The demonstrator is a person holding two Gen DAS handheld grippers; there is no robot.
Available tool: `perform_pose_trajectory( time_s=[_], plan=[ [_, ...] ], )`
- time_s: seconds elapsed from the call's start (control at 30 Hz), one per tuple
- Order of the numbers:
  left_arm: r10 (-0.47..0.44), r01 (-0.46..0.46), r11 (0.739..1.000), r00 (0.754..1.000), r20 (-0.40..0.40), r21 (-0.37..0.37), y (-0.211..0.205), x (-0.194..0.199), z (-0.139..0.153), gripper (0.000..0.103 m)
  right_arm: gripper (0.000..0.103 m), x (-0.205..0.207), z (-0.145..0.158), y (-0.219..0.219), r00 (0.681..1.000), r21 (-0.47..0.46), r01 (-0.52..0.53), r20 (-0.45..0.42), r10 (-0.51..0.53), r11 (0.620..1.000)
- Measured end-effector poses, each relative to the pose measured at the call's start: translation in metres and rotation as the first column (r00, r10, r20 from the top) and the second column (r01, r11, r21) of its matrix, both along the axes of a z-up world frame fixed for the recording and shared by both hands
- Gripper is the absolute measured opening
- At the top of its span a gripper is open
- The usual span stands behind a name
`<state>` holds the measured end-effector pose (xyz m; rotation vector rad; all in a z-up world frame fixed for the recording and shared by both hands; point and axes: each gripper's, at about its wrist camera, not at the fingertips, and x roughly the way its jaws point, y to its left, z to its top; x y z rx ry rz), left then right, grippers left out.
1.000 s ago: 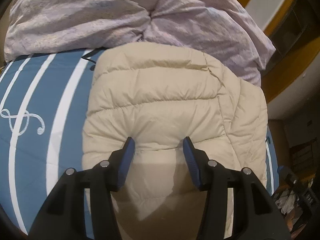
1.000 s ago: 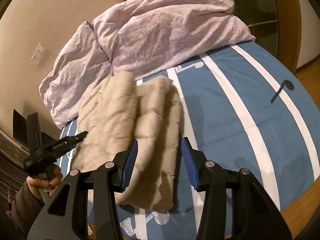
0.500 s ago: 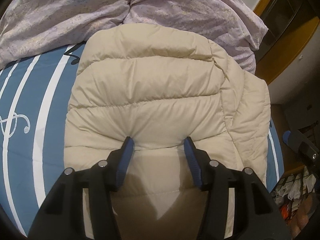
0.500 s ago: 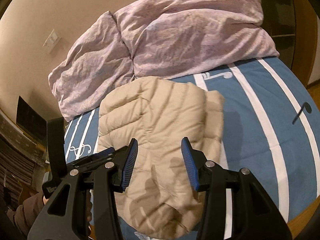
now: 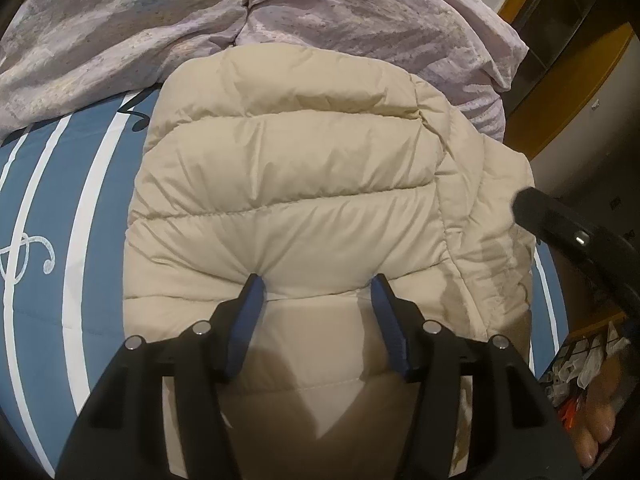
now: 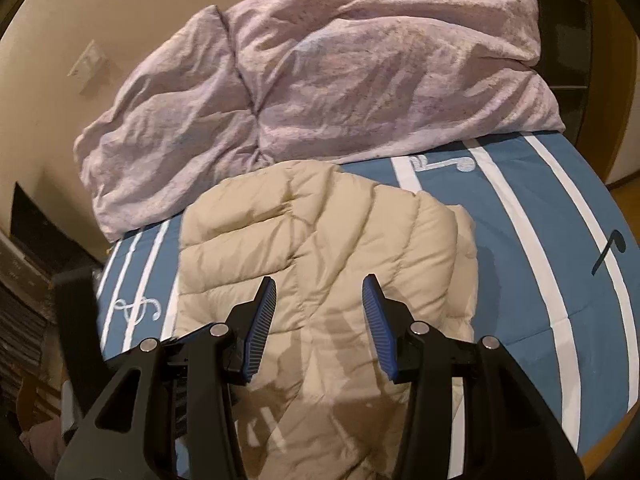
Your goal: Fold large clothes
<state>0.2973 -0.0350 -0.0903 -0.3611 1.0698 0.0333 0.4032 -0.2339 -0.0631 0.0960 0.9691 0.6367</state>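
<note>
A beige quilted puffer jacket (image 5: 288, 184) lies folded on a blue bedspread with white stripes (image 5: 52, 208). My left gripper (image 5: 318, 280) is shut on the near edge of the jacket's top layer. The padding bulges and creases between its blue pads. In the right wrist view the same jacket (image 6: 320, 248) lies flat. My right gripper (image 6: 320, 280) hovers over the jacket's near part, open, with nothing between its fingers. A black part of the right gripper (image 5: 576, 236) shows at the jacket's right edge. The left gripper's black body (image 6: 76, 308) stands at the left.
A crumpled lilac duvet (image 6: 320, 72) lies heaped across the far side of the bed, touching the jacket's far edge. A cream wall with a switch plate (image 6: 88, 66) is at the back left. Clutter lies on the floor (image 5: 580, 364) beyond the bed's right edge.
The jacket's bunched-up fold has come down flat. The right gripper has swung over until the jacket sits centred under it, and its finger has entered the left wrist view.
</note>
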Motion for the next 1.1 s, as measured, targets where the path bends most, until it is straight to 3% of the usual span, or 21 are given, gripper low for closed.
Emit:
perform_pose_trajectory(
  time_s=[0.27, 0.53, 0.77, 1.1],
  plan=[
    [-0.025, 0.026, 1.0, 1.0, 0.017, -0.016, 0.004, -0.003, 0.004, 0.055, 0.039, 0.017, -0.039, 0.003, 0.995, -0.111, 0.073, -0.052, -0.079, 0.991],
    [-0.025, 0.028, 0.998, 0.997, 0.067, -0.051, 0.017, 0.003, 0.031, 0.055, 0.038, 0.022, -0.07, -0.004, 0.99, -0.167, 0.104, -0.074, -0.118, 0.98],
    [-0.004, -0.001, 0.999, 0.995, 0.097, 0.053, 0.032, 0.022, 0.048, 0.055, 0.038, 0.024, -0.085, -0.013, 0.986, -0.18, 0.129, -0.078, -0.145, 0.975],
    [-0.012, -0.008, 0.973, 0.997, 0.082, 0.231, 0.022, 0.05, 0.031, 0.06, 0.038, 0.026, -0.09, -0.012, 0.984, -0.172, 0.141, -0.081, -0.156, 0.975]
  ],
)
